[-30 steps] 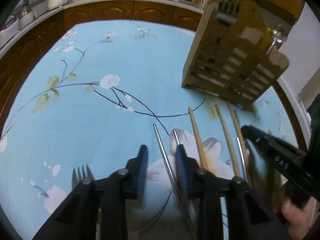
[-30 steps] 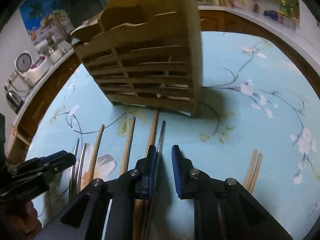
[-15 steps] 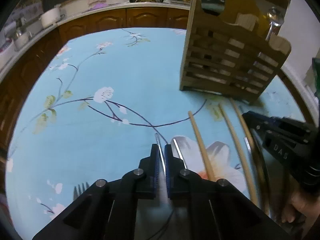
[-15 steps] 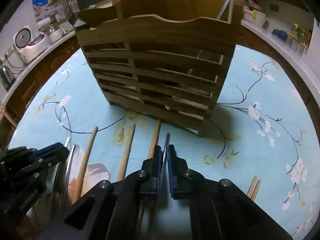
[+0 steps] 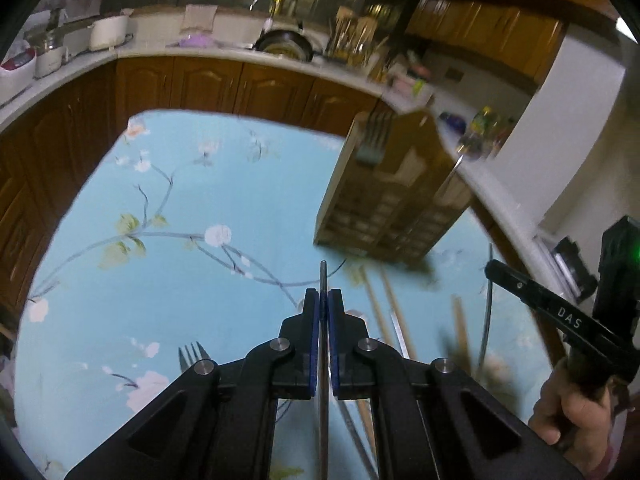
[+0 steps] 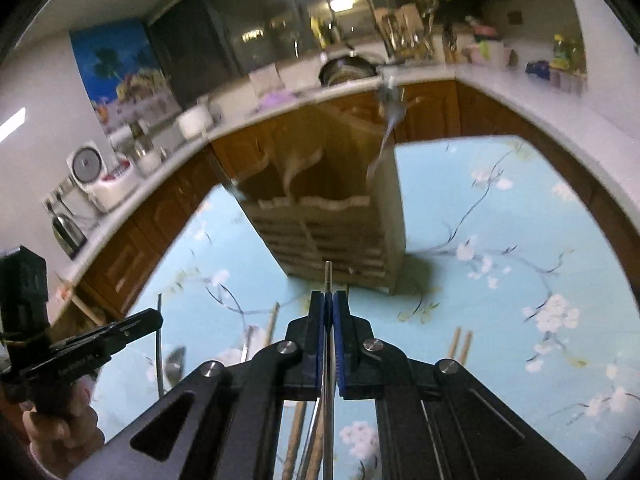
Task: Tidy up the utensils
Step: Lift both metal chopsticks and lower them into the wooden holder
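Observation:
My left gripper [image 5: 323, 295] is shut on a thin metal chopstick [image 5: 323, 274], held off the blue flowered tablecloth [image 5: 180, 280]. My right gripper [image 6: 328, 297] is shut on a second metal chopstick [image 6: 328, 274], also lifted. The slatted wooden utensil holder [image 5: 392, 208] [image 6: 332, 236] stands ahead of both, with a fork [image 5: 374, 136] and a spoon [image 6: 390, 120] upright in it. In the left wrist view the right gripper [image 5: 490, 269] shows at the right edge. The left gripper [image 6: 158, 316] shows at the left of the right wrist view.
On the cloth lie a fork [image 5: 192, 356], several wooden chopsticks [image 5: 376, 312], a spoon [image 6: 174, 364] and a wooden pair [image 6: 460, 344]. A hand [image 5: 568, 412] grips the right tool. Counters with pots and a rice cooker [image 6: 92, 172] ring the table.
Both grippers closed on metal chopsticks lying on the cloth, then rose and tilted up with them. The holder now looks farther away and lower in view.

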`<state>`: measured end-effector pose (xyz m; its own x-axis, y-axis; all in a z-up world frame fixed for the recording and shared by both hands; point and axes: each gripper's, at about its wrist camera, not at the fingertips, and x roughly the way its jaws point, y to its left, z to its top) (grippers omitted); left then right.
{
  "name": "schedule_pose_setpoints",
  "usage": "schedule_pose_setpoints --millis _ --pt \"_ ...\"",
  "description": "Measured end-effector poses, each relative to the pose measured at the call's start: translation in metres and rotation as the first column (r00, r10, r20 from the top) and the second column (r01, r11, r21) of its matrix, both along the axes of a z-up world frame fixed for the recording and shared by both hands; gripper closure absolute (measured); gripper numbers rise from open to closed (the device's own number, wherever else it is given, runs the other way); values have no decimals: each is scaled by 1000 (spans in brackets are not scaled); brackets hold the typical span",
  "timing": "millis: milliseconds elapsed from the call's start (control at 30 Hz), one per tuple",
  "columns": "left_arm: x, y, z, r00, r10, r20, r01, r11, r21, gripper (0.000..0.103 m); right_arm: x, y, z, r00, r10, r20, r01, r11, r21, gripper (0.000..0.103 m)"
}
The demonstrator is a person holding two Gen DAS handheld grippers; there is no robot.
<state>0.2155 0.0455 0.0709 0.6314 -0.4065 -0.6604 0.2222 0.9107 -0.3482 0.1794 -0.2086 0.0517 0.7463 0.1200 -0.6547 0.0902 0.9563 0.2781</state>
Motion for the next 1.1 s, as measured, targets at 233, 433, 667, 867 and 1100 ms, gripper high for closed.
schedule_pose_setpoints --millis 233,433,667,867,1100 --pt "-35 15 37 996 -8 83 10 1000 -27 101 -21 -1 40 995 -15 101 17 1000 -20 99" --pt "-46 18 51 993 -9 115 13 999 -34 101 -27 -5 59 990 -21 140 24 1000 -15 99" --pt "-48 19 64 988 -11 154 18 999 -48 101 -28 -8 72 983 -27 180 31 999 -24 99" --pt "-38 15 78 980 -8 201 21 998 -64 101 -22 -15 85 975 -48 219 54 998 -20 99" --pt "-18 5 100 960 -8 281 30 997 -73 101 -9 -27 106 958 -77 277 85 996 -16 99"
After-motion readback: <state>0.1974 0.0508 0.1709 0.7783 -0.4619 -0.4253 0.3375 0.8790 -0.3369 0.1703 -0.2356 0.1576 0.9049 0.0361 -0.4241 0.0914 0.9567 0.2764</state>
